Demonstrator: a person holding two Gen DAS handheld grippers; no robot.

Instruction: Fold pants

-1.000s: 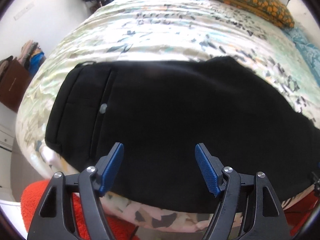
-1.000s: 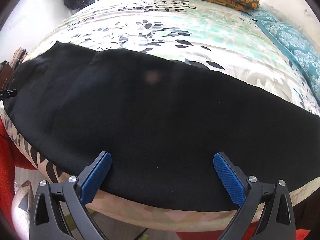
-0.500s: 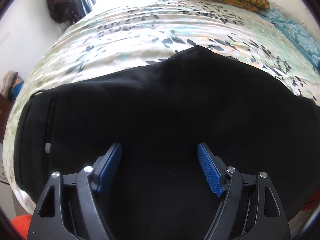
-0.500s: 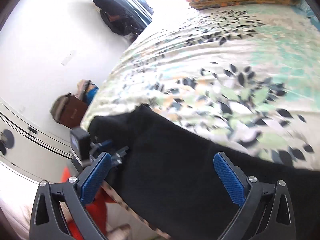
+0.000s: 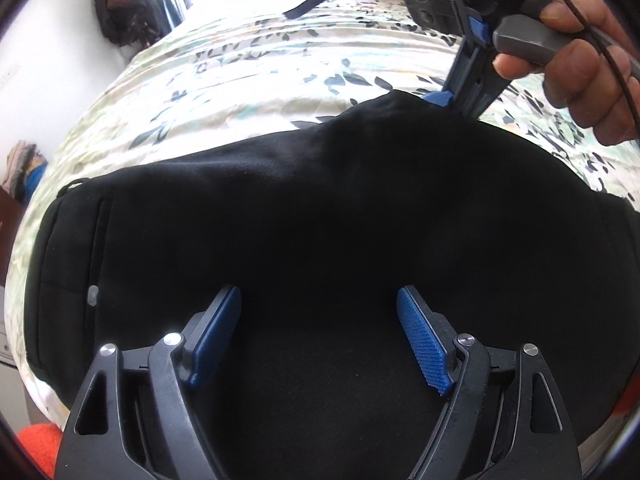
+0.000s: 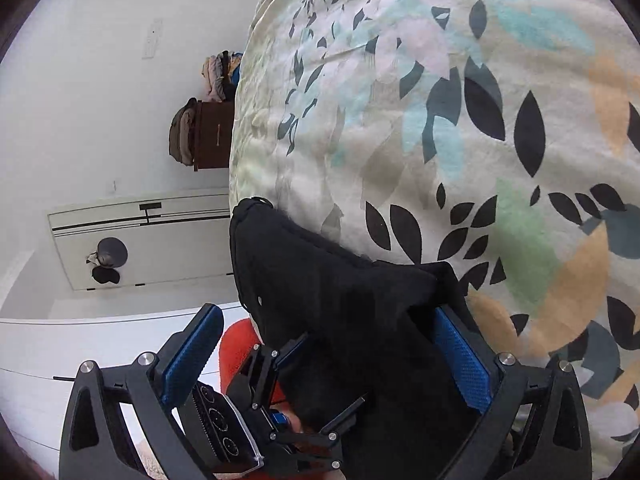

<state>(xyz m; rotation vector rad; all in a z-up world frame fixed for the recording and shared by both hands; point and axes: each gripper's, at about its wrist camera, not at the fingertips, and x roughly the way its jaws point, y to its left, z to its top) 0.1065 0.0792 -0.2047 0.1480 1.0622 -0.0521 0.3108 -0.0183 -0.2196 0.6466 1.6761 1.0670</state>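
Black pants (image 5: 320,216) lie flat across the near edge of a floral bedspread (image 5: 280,64), waistband at the left. My left gripper (image 5: 320,336) is open and empty, low over the middle of the pants. My right gripper (image 6: 328,356) is open, its jaws straddling the pointed crotch corner of the pants (image 6: 360,304) at their far edge. It shows in the left wrist view (image 5: 460,96) held by a hand, tips at that corner. The left gripper shows in the right wrist view (image 6: 256,412) below the fabric.
The bedspread fills the right wrist view (image 6: 460,120). A brown cabinet with piled clothes (image 6: 208,136) stands by the white wall. An orange rug (image 5: 36,448) lies on the floor below the bed edge. A dark bag (image 5: 128,8) hangs at the far left.
My right gripper has swung left across the bed and come down at the pants' far pointed corner, rolling onto its side. My left gripper has shifted right along the pants and stays open.
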